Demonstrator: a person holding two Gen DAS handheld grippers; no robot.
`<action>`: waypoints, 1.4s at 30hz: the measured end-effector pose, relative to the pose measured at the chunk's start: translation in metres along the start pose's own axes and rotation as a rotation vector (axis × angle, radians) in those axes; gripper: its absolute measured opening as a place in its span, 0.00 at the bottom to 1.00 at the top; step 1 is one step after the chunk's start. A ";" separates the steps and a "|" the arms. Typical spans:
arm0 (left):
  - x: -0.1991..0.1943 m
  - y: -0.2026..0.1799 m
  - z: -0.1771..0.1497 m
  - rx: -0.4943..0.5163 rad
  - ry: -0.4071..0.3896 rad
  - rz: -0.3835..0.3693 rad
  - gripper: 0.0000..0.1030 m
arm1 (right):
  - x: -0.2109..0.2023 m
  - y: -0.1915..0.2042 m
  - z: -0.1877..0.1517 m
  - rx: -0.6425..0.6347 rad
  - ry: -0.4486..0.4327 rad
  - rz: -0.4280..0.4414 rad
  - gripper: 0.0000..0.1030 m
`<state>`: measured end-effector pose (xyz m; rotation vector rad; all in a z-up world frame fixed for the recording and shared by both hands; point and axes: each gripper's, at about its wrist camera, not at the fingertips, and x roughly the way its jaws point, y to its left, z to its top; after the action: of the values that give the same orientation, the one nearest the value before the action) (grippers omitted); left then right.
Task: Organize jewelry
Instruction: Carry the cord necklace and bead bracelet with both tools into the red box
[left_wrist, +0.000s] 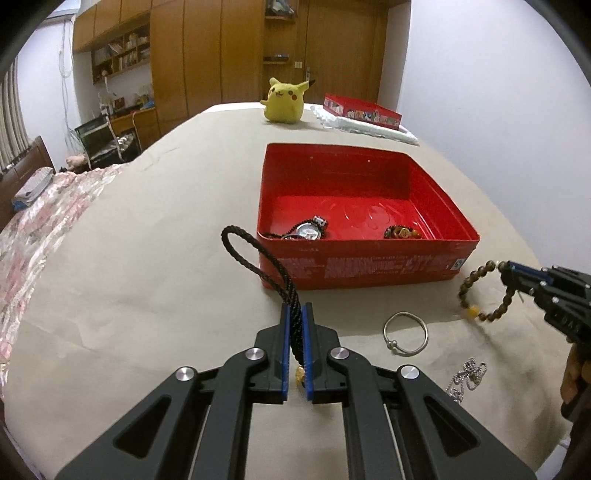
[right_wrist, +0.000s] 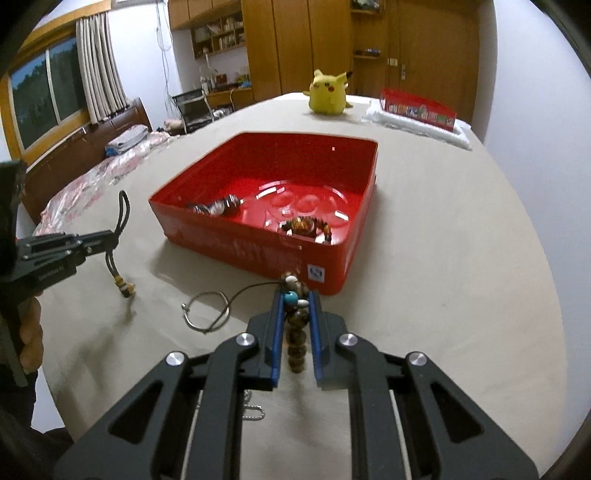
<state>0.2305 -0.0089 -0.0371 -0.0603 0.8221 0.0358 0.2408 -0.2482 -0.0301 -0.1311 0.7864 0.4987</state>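
An open red box (left_wrist: 369, 271) (right_wrist: 207, 236) sits on the beige table and holds a watch (left_wrist: 308, 230) and a brown bead bracelet (left_wrist: 402, 232) (right_wrist: 304, 225). My left gripper (left_wrist: 296, 310) (right_wrist: 110, 236) is shut on a black braided cord (left_wrist: 258, 262) (right_wrist: 120, 221) with a gold charm, held above the table left of the box. My right gripper (right_wrist: 296, 295) (left_wrist: 504, 271) is shut on a brown bead bracelet (right_wrist: 295, 332) (left_wrist: 484, 295), lifted just before the box's near corner. A silver bangle (left_wrist: 406, 334) (right_wrist: 205, 312) and a silver chain (left_wrist: 465, 376) (right_wrist: 255, 410) lie on the table.
A yellow Pikachu plush (left_wrist: 284, 99) (right_wrist: 328, 92) stands at the table's far side. A red lid (left_wrist: 362, 110) (right_wrist: 419, 107) rests on a white cloth at the far right. A bed with floral bedding (left_wrist: 40, 229) lies left of the table.
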 end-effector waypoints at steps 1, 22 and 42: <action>-0.003 0.001 0.001 0.004 -0.005 -0.001 0.05 | -0.003 0.000 0.001 -0.002 -0.006 -0.001 0.11; -0.026 0.001 0.051 0.102 -0.097 -0.025 0.05 | -0.024 0.007 0.067 -0.094 -0.105 0.010 0.11; 0.012 -0.010 0.107 0.160 -0.116 -0.039 0.05 | 0.026 -0.002 0.110 -0.106 -0.078 0.020 0.11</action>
<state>0.3173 -0.0114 0.0267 0.0761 0.7049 -0.0623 0.3286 -0.2080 0.0293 -0.2006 0.6859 0.5614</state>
